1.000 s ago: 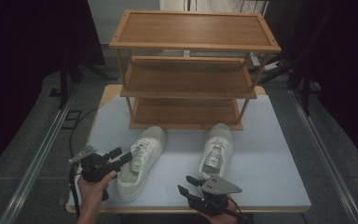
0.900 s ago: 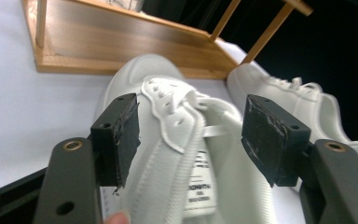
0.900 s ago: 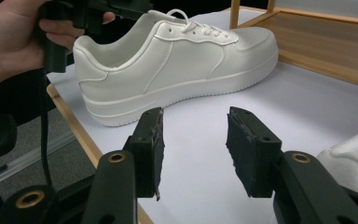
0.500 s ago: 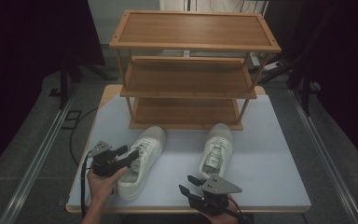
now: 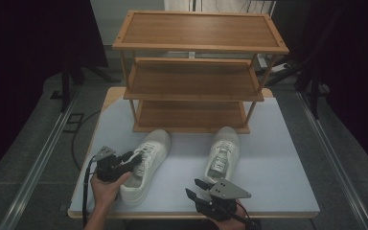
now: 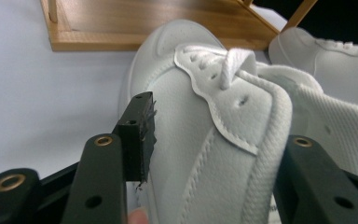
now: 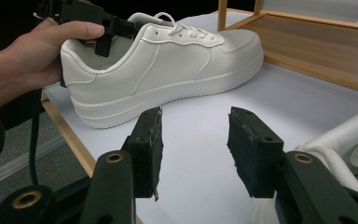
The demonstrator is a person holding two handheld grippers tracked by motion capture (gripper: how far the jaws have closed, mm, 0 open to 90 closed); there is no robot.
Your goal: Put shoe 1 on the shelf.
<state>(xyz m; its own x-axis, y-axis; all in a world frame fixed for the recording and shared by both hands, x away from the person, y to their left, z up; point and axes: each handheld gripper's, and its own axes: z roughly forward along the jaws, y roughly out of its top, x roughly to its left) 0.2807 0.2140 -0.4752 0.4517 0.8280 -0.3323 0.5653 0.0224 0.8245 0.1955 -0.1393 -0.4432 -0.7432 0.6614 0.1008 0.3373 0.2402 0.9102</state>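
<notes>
On the shoe (image 6: 242, 116), nothing legible.

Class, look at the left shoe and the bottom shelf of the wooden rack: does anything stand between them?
Nothing visible does. Bare table lies between the left shoe and the bottom shelf, which holds nothing. The right shoe sits off to the side.

A pale grey-white table (image 5: 278, 158) with a light wooden edge carries everything. At its far side stands a three-tier wooden shoe rack (image 5: 194, 72). In front of the rack, two white sneakers rest on the tabletop: the left sneaker (image 5: 146, 163) and the right sneaker (image 5: 223, 155), well apart.
</notes>
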